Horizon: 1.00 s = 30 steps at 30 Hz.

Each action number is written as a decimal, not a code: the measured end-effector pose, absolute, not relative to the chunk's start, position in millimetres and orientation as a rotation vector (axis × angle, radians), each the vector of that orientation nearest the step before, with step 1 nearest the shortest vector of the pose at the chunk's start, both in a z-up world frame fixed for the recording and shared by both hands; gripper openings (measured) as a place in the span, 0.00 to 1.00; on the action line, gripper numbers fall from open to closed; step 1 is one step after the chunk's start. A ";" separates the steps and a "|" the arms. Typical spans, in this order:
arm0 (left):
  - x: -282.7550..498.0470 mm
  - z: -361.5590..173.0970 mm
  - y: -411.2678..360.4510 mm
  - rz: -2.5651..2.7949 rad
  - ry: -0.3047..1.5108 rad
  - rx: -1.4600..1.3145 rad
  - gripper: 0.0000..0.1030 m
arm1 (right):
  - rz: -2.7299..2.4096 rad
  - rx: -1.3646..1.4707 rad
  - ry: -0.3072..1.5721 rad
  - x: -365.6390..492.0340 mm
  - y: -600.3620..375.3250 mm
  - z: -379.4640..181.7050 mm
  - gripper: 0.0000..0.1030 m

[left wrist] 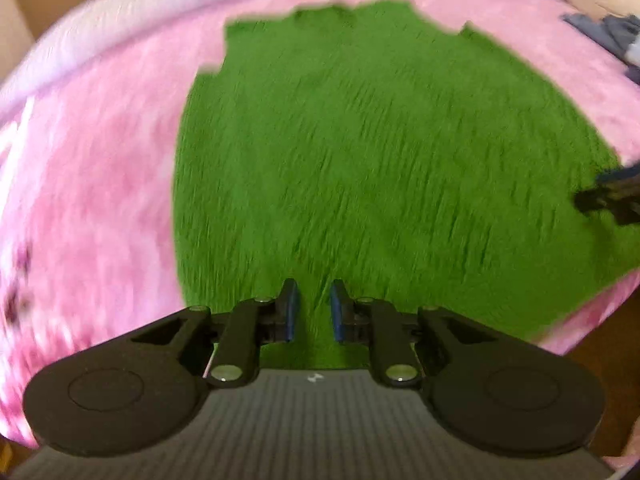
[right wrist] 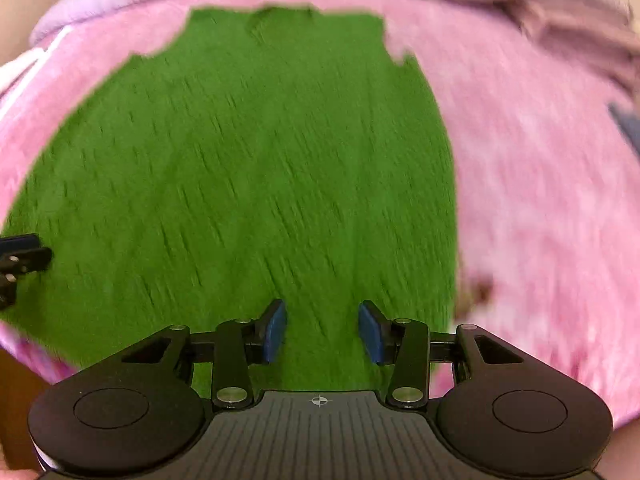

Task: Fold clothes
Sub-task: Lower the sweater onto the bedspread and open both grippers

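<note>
A green knitted garment [left wrist: 380, 152] lies spread flat on a pink fluffy blanket [left wrist: 92, 184], its neckline at the far end. My left gripper [left wrist: 314, 308] hovers over the near hem, open with a narrow gap and nothing between its blue pads. In the right wrist view the same green garment [right wrist: 248, 184] fills the middle, and my right gripper [right wrist: 322, 330] stands open wider above its near edge, also empty. Each gripper shows at the edge of the other's view: the right gripper [left wrist: 608, 196] at the right, the left gripper [right wrist: 20, 260] at the left. Both views are motion-blurred.
A lilac cover [left wrist: 132, 12] is bunched along the far side of the blanket [right wrist: 540, 200]. Grey-blue cloth [left wrist: 612, 40] lies at the far right. The blanket's near edge drops off to a brown floor [left wrist: 600, 344] on the right.
</note>
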State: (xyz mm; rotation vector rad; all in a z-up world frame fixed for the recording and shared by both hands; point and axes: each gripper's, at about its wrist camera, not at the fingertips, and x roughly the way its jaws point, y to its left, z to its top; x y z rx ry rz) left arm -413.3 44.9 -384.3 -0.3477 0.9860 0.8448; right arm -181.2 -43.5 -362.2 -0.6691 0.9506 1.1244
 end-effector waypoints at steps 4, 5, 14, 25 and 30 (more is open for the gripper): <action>-424.3 -370.0 27.7 0.835 1.055 -0.359 0.14 | 1.106 -0.698 1.014 -178.4 -73.1 -355.9 0.43; -425.1 -363.9 28.1 0.834 1.043 -0.361 0.14 | 1.098 -0.703 1.039 -177.2 -75.2 -352.1 0.43; -432.2 -364.2 49.2 0.861 0.934 -0.340 0.14 | 1.083 -0.575 0.979 -164.2 -66.5 -343.5 0.43; -456.5 -386.4 45.0 0.818 0.865 -0.347 0.14 | 1.035 -0.415 0.864 -184.7 -113.3 -363.2 0.47; -465.8 -400.7 19.5 0.859 0.744 -0.238 0.14 | 1.017 -0.322 0.714 -206.6 -139.8 -378.1 0.47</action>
